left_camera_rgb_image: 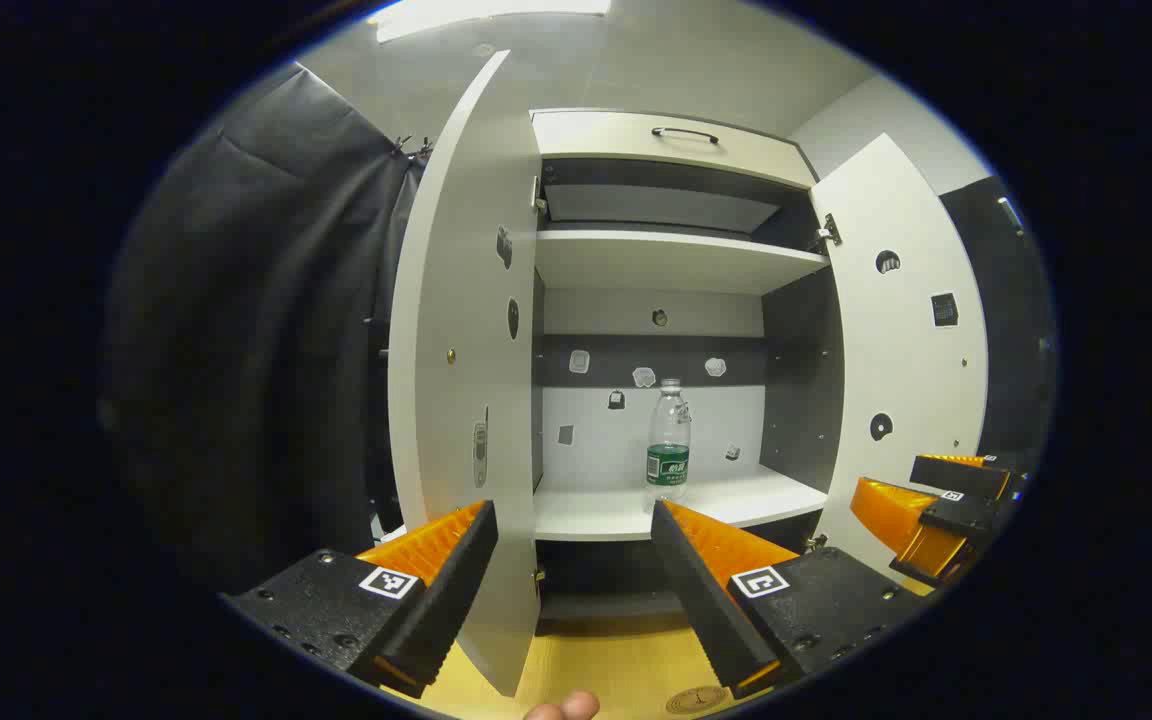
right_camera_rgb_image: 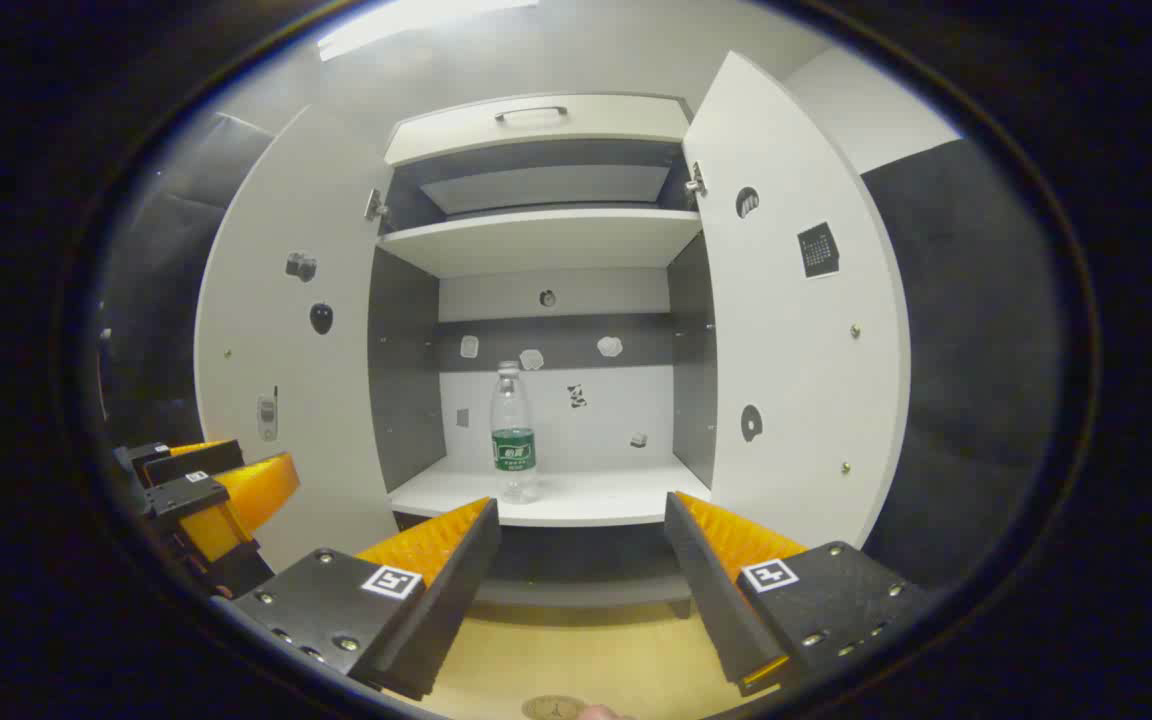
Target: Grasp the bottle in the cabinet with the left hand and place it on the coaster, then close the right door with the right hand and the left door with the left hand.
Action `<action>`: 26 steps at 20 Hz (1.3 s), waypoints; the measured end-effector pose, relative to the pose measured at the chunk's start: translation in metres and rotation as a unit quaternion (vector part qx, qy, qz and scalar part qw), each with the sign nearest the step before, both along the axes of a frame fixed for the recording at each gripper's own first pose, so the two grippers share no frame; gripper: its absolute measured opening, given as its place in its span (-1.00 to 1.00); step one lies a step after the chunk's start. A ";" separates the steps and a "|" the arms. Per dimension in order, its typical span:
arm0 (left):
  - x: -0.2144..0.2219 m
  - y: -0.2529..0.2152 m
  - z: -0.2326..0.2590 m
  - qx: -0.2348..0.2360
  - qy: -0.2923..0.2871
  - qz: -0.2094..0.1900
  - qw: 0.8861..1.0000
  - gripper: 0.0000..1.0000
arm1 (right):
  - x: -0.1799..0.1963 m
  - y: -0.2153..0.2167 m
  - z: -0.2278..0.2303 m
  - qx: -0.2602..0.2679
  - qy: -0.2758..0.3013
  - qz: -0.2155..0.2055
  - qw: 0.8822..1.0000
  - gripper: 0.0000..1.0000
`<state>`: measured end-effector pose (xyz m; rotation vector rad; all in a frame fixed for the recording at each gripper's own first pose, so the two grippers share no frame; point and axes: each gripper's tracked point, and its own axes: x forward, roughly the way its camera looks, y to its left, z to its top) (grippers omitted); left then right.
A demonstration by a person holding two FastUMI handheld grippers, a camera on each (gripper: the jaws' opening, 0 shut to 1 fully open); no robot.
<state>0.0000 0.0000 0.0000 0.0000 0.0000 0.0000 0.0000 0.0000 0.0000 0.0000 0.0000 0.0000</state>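
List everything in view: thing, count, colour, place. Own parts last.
bottle: 1, clear with green label, upright on the cabinet's lower shelf
cabinet: 1, white with grey inner walls, straight ahead, both doors open
left door: 1, white, swung open, small stickers on its inner face
right door: 1, white, swung open, stickers on its inner face
drawer: 1, white with a dark handle, top of the cabinet
coaster: 1, round, tan, on the yellow table at the bottom edge of the view
table: 1, yellow wood, in front of the cabinet
left gripper: 1, black with orange fingers, open, aimed at the cabinet
right gripper: 1, black with orange fingers, open, empty
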 end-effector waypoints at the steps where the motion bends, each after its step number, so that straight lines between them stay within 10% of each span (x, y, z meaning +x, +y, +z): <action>1: -0.001 0.001 0.000 -0.003 -0.001 0.004 1.000 0.96 | 0.001 -0.002 0.000 -0.002 0.001 -0.002 1.000 0.94; 26: 0.009 0.000 -0.007 -0.001 0.003 0.008 1.000 0.96 | 0.006 -0.014 0.002 -0.001 0.001 -0.001 1.000 1.00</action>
